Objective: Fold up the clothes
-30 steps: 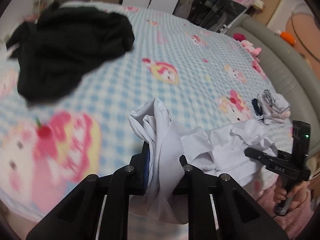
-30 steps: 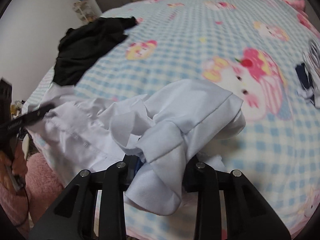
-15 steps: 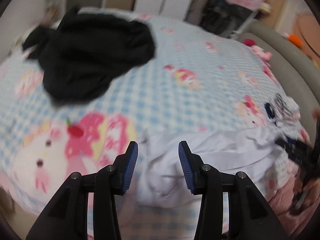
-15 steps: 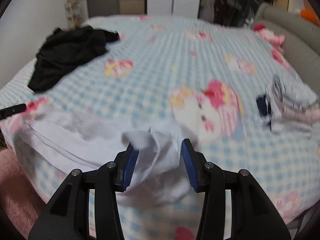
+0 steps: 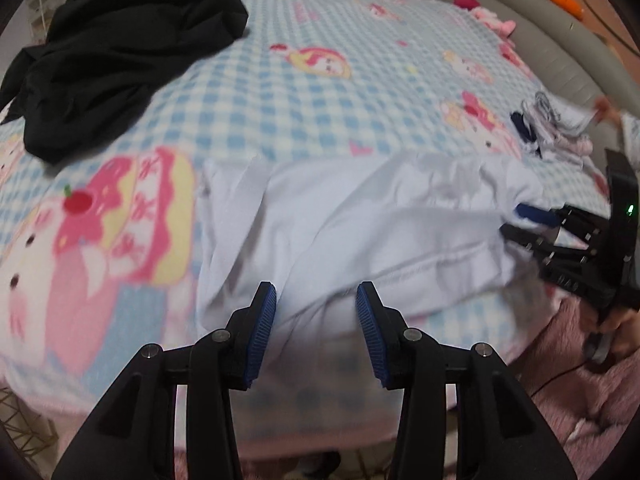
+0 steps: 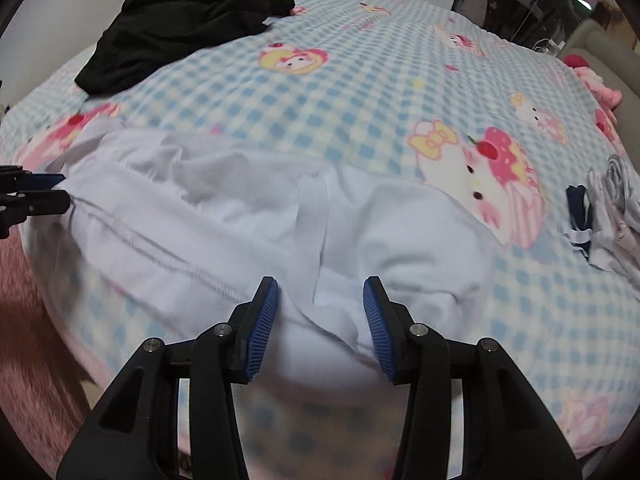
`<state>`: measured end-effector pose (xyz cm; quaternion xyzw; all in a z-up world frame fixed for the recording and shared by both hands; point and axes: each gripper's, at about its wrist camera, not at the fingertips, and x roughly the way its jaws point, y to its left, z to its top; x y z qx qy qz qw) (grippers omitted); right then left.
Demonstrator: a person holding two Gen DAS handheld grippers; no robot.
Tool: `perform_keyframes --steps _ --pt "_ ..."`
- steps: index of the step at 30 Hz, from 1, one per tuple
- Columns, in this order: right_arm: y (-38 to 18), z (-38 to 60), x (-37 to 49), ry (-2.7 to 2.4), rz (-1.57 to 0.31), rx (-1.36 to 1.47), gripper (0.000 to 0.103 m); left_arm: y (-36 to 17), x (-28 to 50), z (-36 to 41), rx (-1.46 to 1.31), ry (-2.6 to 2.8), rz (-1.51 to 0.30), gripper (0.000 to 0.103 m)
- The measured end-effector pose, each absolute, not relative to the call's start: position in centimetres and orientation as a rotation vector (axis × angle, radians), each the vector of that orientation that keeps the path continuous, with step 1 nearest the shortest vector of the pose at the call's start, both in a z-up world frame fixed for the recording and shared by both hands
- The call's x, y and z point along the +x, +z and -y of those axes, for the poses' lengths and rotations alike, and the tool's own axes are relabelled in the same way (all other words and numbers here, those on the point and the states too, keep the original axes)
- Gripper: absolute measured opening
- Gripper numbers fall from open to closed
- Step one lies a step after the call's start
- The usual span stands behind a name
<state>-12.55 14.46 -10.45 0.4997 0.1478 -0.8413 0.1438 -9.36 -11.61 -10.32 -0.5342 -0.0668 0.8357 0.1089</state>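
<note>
I am holding my left gripper (image 5: pixel 316 322) and right gripper (image 6: pixel 320 320) wide apart, gripping nothing, over the crumpled white cotton garment (image 5: pixel 360 232) lying on the blue checked cartoon blanket (image 6: pixel 360 92), black clothing heap (image 6: pixel 180 24) beyond the garment.

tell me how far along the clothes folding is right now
Early. Done: the white garment is laid out on the checked blanket near its front edge, still wrinkled, with no neat fold showing. In hand: nothing; the left gripper and right gripper are both open over the white cloth. Left: folding this garment, then the black garment heaped at the far side and the small clothes pile at the right.
</note>
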Motion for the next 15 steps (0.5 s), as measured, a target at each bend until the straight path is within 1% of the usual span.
perform_keyframes --steps 3,4,6,8,10,13,15 --pt "-9.4 -15.2 -11.9 -2.436 -0.414 1.457 0.045 -10.2 -8.2 12.2 -1.597 2.441 0.195 0.044" --pt "-8.8 -15.6 -12.0 -2.445 -0.371 1.446 0.045 -9.8 -8.1 12.4 -1.579 2.446 0.214 0.044" --pt "-7.3 -16.3 -12.2 -2.447 -0.214 1.377 0.045 -8.5 -8.1 12.6 -1.477 2.468 0.278 0.044" --pt "-6.3 -16.7 -12.8 -2.467 -0.099 1.322 0.045 -7.5 -8.6 13.0 -1.384 2.503 0.343 0.044" --pt "-6.3 -16.6 -13.7 -2.54 -0.12 1.315 0.045 -7.6 -9.6 13.0 -1.369 2.534 0.375 0.044" --pt "-8.6 -16.4 -15.0 -2.56 -0.219 1.404 0.045 -10.0 -11.1 12.3 -1.529 2.532 0.298 0.044" --pt "-9.9 -17.1 -14.3 -2.538 -0.24 1.432 0.045 -11.5 -10.9 12.2 -1.603 2.518 0.242 0.046"
